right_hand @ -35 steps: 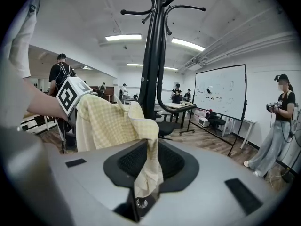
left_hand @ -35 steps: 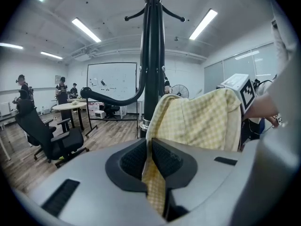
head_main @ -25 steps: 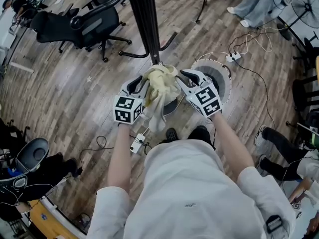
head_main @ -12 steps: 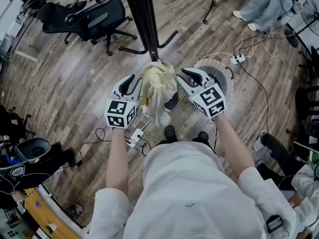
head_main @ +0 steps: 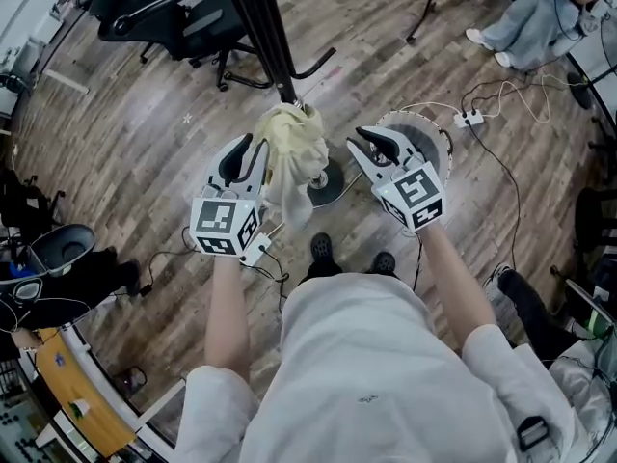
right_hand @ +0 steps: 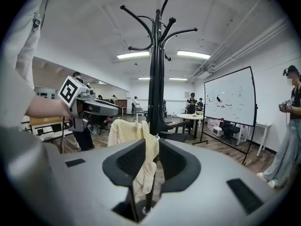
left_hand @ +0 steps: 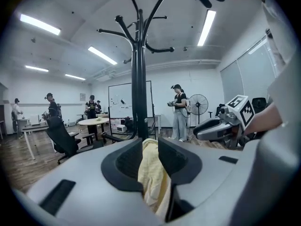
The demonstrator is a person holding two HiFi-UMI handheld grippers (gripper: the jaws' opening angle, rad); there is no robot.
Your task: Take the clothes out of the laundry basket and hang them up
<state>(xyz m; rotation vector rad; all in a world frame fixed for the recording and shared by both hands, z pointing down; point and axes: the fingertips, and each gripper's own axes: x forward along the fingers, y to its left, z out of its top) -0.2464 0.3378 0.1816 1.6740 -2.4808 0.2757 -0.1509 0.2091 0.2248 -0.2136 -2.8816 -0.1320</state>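
As L hand-held gripper (head_main: 253, 152) pinches it, yellow garment (head_main: 294, 141) droops below.

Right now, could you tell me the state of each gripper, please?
Left tongs: closed on the cloth, jaws just closing further.
Right tongs: open, empty, jaws just closing a little.

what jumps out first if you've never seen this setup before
A bunched pale yellow cloth hangs in mid-air at the centre of the head view, pinched in the left hand-held gripper, whose jaws have just been closing on it. Just beyond rises a tall black coat stand, its curved hooks bare. A round white laundry basket sits on the floor to the right.
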